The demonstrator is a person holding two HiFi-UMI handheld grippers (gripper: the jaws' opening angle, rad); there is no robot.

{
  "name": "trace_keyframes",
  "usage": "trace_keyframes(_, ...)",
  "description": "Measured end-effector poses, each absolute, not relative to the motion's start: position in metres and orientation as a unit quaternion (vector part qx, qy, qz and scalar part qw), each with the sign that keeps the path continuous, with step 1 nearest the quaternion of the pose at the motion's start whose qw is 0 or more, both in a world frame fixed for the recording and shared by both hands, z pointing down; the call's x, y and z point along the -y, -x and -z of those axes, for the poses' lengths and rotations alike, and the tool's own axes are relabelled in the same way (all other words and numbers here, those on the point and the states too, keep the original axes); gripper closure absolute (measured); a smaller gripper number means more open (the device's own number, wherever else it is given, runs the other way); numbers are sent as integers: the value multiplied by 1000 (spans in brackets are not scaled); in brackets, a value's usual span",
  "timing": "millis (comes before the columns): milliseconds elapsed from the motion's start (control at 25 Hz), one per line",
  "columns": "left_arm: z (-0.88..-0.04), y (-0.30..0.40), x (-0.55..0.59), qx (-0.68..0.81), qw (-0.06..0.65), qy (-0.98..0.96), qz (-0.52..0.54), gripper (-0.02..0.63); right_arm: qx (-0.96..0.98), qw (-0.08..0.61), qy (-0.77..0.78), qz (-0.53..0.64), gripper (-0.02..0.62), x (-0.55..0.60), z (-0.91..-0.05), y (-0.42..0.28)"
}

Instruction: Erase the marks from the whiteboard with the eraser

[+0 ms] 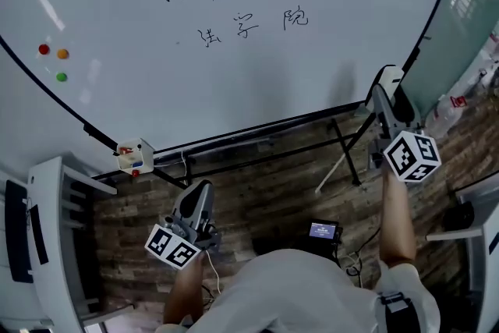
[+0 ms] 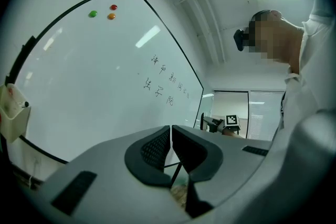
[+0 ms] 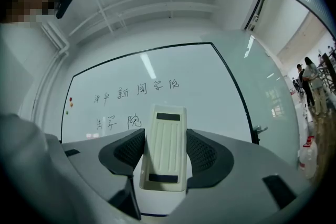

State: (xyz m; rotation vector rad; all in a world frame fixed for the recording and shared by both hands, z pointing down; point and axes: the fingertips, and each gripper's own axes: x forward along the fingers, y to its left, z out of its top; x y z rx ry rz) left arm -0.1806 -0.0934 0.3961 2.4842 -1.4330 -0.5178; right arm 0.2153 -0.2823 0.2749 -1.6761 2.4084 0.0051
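The whiteboard (image 1: 234, 74) carries two rows of handwritten marks (image 1: 248, 26). The right gripper (image 3: 165, 136) clamps the white eraser (image 3: 164, 157) lengthwise near the board's lower right edge; the head view shows only the eraser's tip. The left gripper (image 2: 171, 136) has its jaws together, empty.

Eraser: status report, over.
Left gripper shut, empty. Right gripper shut on eraser, short of whiteboard. Two rows of marks unerased. Nothing in the way.

The top edge cuts off the whiteboard (image 1: 234, 90). In the left gripper view its marks (image 2: 160, 81) are unreadably small.
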Motion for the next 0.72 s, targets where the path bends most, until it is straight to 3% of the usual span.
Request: trace_keyframes(720,-371,127,166,493,85,-846,183,589,-815,76,570,-75,336,374,-196,-263)
